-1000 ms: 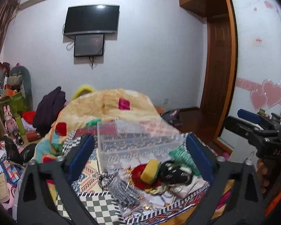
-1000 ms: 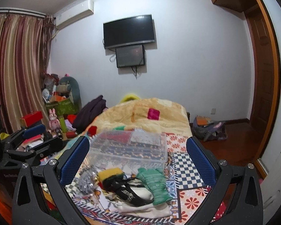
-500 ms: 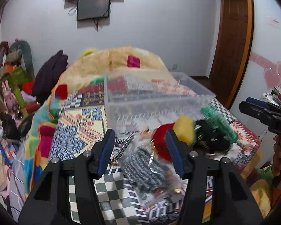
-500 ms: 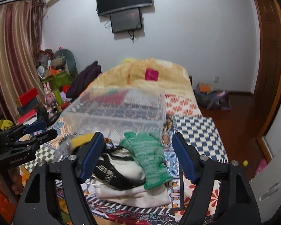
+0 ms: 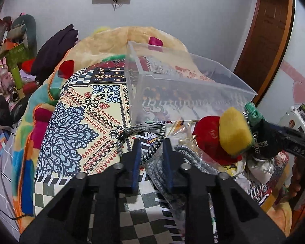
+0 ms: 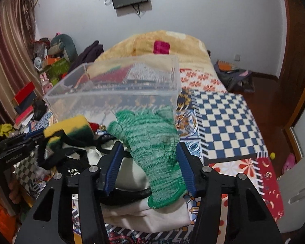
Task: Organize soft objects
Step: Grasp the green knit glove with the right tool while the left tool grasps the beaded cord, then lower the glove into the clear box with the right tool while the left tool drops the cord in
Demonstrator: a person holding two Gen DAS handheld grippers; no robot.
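Reading "GenRobot.AI" on the body of the left gripper (image 6: 20, 142) as it is showing at the left edge of the right wrist view; no other writing is legible in either view.

The left gripper (image 5: 151, 152) is sitting low over the bed (image 5: 75, 126), its jaws drawn close together with only a narrow gap between the blue pads. A black-and-white braided cord (image 5: 152, 150) is running through that gap; whether the pads are actually pressing it cannot be told. Just right of the fingers a grey knitted item in a clear bag (image 5: 185, 158) is lying on the patterned cover. Further right, a red pouch (image 5: 209, 138) is resting with a yellow-and-green sponge (image 5: 233, 134) on top. Directly ahead of the left gripper, a clear plastic bin (image 5: 189, 93) is standing on the bed.

The right gripper (image 6: 148, 158) is bracketing a green knit glove (image 6: 152, 148), pads partly closed and lying right against both sides of the glove. The glove is lying on a folded white cloth (image 6: 144, 213), its fingers pointing toward the clear plastic bin (image 6: 111, 93) just ahead. Left of the right gripper, the sponge (image 6: 71, 128) and a black strap (image 6: 57, 152) are lying on the pile.
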